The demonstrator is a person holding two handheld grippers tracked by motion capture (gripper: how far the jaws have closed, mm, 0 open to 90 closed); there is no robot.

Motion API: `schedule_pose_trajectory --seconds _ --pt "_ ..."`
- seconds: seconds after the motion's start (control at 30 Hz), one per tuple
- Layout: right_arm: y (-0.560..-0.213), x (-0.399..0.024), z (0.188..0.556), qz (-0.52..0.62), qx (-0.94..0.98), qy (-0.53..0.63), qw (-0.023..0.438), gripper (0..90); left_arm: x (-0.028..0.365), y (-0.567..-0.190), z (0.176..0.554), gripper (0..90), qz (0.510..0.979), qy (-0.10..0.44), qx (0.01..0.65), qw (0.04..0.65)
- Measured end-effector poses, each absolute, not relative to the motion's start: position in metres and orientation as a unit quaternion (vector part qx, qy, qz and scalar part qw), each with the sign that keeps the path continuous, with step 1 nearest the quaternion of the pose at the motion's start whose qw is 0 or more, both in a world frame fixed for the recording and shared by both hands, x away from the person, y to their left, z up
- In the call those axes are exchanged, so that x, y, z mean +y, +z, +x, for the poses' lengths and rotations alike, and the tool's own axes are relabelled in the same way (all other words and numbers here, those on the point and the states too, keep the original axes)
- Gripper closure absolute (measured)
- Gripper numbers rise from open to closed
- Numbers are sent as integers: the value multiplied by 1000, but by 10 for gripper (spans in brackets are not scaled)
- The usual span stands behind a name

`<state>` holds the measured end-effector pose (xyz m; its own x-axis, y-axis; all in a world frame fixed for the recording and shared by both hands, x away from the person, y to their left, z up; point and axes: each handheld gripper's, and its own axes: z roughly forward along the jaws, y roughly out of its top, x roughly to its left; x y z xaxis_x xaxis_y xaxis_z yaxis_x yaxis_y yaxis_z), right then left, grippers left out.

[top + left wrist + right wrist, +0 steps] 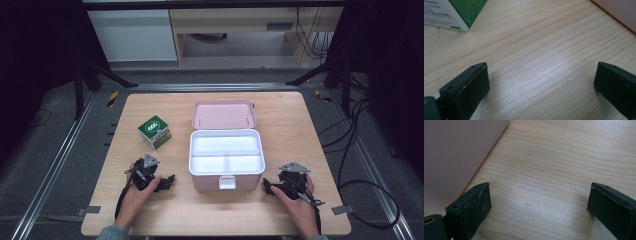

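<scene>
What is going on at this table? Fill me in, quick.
A person sits at a wooden table with tongs in each hand. The left tongs and the right tongs both rest low on the tabletop, jaws wide open and empty, either side of an open pink box. Its lid is tipped back, and its white tray looks empty. A small green and white carton stands untouched beyond the left tongs. Nothing is gripped yet.

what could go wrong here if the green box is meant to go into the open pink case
The small green box stands apart from the left gripper, whose jaws are open and empty, so a skewed grab may tip it. The pink case has a divided white tray; the box may catch on a divider. The upright lid could get knocked.
</scene>
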<state>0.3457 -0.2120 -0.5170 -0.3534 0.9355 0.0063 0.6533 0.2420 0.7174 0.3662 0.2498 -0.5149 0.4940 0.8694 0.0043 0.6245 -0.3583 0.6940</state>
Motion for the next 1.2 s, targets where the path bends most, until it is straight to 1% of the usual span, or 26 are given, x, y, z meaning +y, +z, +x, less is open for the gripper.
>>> schedule_pose_trajectory --seconds 0.1,0.17,0.2,0.33,0.4,0.5,0.57,0.63,0.67,0.7,0.73,0.77,0.8,0.83,0.87,0.9,0.93,0.97,1.07,1.13,1.2 --pt "-517 -212 345 519 760 326 219 87 248 -514 364 8 805 187 458 327" --pt "-516 -212 344 512 763 330 218 133 247 -513 362 44 808 185 453 328" --pt "-515 -212 342 508 766 330 215 163 246 -512 360 43 811 185 449 328" --pt "-509 -206 331 483 780 337 209 187 240 -503 345 45 809 171 443 347" --pt "-506 -202 325 469 788 340 207 194 228 -497 331 46 819 168 424 348" --pt "-504 -198 318 455 795 348 202 202 218 -493 322 49 822 160 413 357" --pt "-502 -191 309 433 805 356 192 215 200 -489 315 54 832 177 388 355" --pt "-500 -186 307 419 811 362 189 229 195 -488 314 66 836 184 377 353" --pt "-500 -183 306 412 814 365 188 237 187 -487 314 85 840 183 364 357" --pt "-500 -183 306 412 814 365 188 237 187 -487 314 105 840 183 364 357" --pt "-498 -178 306 402 817 369 185 256 180 -488 315 114 841 179 359 363" --pt "-498 -178 306 402 817 369 185 256 180 -488 315 142 841 179 359 363" --pt "-498 -176 306 397 818 372 186 267 177 -488 315 142 842 177 355 367" --pt "-498 -173 307 390 819 376 186 292 172 -488 316 182 840 168 353 376" --pt "-498 -173 307 390 819 376 186 292 172 -488 316 200 840 168 353 376" --pt "-498 -171 307 388 820 378 186 301 169 -488 317 200 838 162 352 384" --pt "-497 -168 309 385 819 381 189 324 165 -487 318 250 839 163 346 388" --pt "-496 -166 309 385 817 385 189 337 163 -487 318 261 839 160 342 391" --pt "-495 -163 310 382 816 387 196 339 158 -486 318 321 840 160 335 395" --pt "-494 -162 313 381 818 385 196 331 154 -486 318 311 844 171 332 385" --pt "-494 -162 313 382 817 385 196 333 154 -486 318 323 843 170 333 386"
